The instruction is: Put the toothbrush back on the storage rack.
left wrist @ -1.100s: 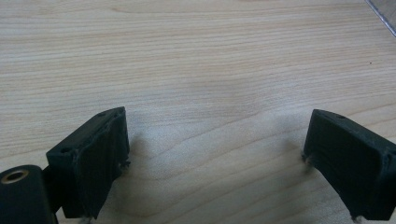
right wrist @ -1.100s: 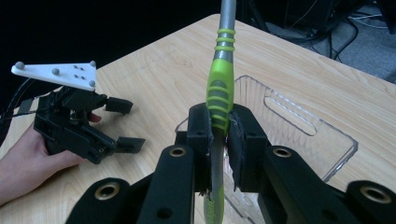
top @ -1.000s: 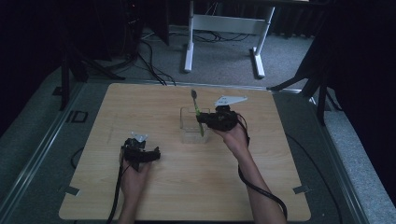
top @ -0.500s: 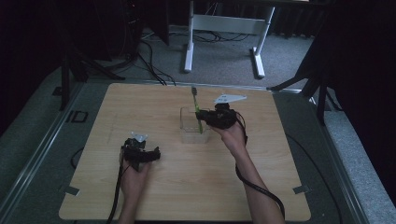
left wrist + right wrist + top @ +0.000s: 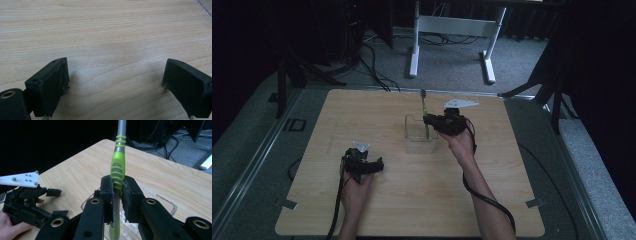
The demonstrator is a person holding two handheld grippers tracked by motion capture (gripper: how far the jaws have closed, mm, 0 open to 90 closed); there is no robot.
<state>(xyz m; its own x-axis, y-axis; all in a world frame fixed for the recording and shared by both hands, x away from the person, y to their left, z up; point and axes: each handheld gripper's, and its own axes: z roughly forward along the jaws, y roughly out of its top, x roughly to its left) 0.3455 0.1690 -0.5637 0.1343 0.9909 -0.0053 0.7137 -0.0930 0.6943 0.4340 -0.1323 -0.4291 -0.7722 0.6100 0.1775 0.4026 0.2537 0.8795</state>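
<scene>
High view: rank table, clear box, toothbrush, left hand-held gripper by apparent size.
1. table, by far
2. clear box
3. toothbrush and left hand-held gripper: look alike in extent, brush longer but thin, so unranked.

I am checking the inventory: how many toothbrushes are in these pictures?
1. The toothbrush stands upright in the right gripper, its lower end inside the clear box at mid-table. The box looks otherwise empty, though its clear walls could hide something.

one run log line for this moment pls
right gripper: shut on toothbrush, upright over clear box | left gripper: open, on table
</scene>
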